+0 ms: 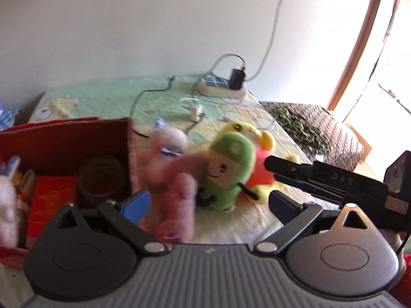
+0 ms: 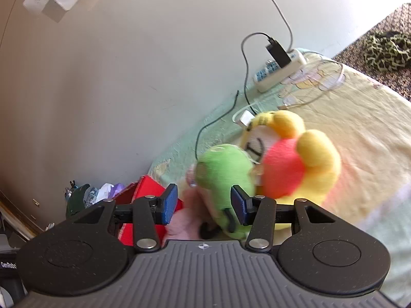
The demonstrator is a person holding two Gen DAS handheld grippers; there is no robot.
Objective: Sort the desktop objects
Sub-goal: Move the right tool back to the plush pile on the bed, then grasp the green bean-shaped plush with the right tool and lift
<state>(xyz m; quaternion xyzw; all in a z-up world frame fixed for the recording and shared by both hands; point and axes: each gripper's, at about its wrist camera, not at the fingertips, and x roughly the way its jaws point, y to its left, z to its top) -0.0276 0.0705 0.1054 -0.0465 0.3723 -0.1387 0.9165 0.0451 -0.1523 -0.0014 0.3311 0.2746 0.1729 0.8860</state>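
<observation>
Pale green and yellow cloth covered the table (image 1: 108,97), with a white wall behind it. At its left edge stood the red box (image 1: 64,138), already holding a brown cup (image 1: 102,177) and red packets. Just right of the box wall, the pink plush (image 1: 169,177) sat blurred between the parted fingers of the left gripper (image 1: 208,202); whether a pad touched it I could not tell. Nothing looked clamped, so I judged it might flop against the box wall rather than go in. Next right, the green plush (image 2: 223,177) leaned against the yellow-and-red plush (image 2: 295,164), all three toys crowded together. The right gripper (image 2: 204,204) had its fingers apart around the green one. Closing there could pinch the pink toy's limb too, or drag the yellow neighbour toward the charger cables (image 2: 246,113) and power strip (image 2: 280,69) near the far edge.
</observation>
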